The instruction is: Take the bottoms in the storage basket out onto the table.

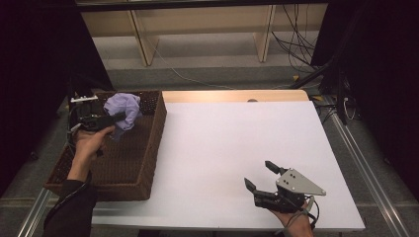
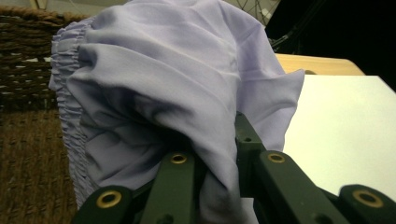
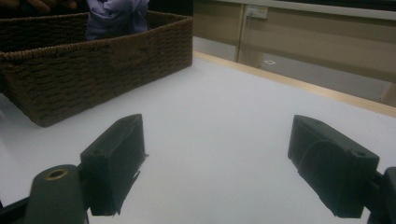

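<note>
The lilac cloth, a thin, smooth garment with a gathered elastic edge, hangs bunched from the left gripper, whose jaws are clamped on a fold of it above the wicker basket. Slippery fabric pinched by so little could slide free, or a trailing fold could snag on the basket's rough woven rim just below. The right gripper, jaws wide apart and empty, rests well off on the matte white table.

Dim, dark-edged room; lit white table; soft, slightly blurred close views.
</note>
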Tool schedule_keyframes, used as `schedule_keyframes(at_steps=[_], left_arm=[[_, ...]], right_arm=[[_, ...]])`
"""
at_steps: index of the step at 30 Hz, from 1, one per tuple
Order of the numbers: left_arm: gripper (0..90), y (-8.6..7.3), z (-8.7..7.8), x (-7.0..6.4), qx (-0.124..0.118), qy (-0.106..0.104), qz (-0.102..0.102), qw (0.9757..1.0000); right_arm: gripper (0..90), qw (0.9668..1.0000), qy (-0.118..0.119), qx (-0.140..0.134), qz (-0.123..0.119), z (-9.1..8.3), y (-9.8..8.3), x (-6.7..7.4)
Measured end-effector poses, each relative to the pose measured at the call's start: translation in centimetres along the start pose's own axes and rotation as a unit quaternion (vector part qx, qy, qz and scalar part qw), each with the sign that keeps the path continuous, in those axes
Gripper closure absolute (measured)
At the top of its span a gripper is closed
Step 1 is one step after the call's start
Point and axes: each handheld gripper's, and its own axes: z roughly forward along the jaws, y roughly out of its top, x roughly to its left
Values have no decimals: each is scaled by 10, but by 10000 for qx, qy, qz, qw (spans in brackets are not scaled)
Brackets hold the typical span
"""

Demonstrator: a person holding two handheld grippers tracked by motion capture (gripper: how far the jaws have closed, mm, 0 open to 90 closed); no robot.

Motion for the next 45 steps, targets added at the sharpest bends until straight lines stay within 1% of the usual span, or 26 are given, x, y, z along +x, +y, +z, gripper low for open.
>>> schedule_keyframes(at_steps=[4,6,15,19,20,22,25,32,35,39,45], left_arm=[[805,1,-3,-3,-51,16,52,10000],[805,1,-5,-3,-85,-2,43,10000],[804,5,-13,-10,-160,-80,137,9997],[805,5,-12,-17,-153,-189,200,9995],[804,5,-12,-17,-153,-189,200,9995],[805,6,-12,-21,-167,-222,258,9993],[804,6,-13,-23,-164,-243,285,9992],[804,8,-15,-31,-237,-391,322,9984],[805,9,-15,-35,-252,-452,348,9981],[805,10,-16,-41,-255,-509,452,9974],[805,10,-17,-50,-280,-633,516,9963]], right_arm=[[196,10000,-2,2,-4,0,0,0],[196,10000,7,12,-10,0,0,0],[196,10000,10,20,-6,1,0,1],[196,10000,3,26,-10,1,0,1],[196,10000,3,26,-10,1,0,1],[196,10000,11,17,-7,0,0,1],[196,10000,12,19,-3,0,0,1],[196,10000,13,18,-10,0,0,1],[196,10000,11,20,-11,0,0,1],[196,10000,10,21,-10,0,0,1],[196,10000,12,24,-25,0,0,1]])
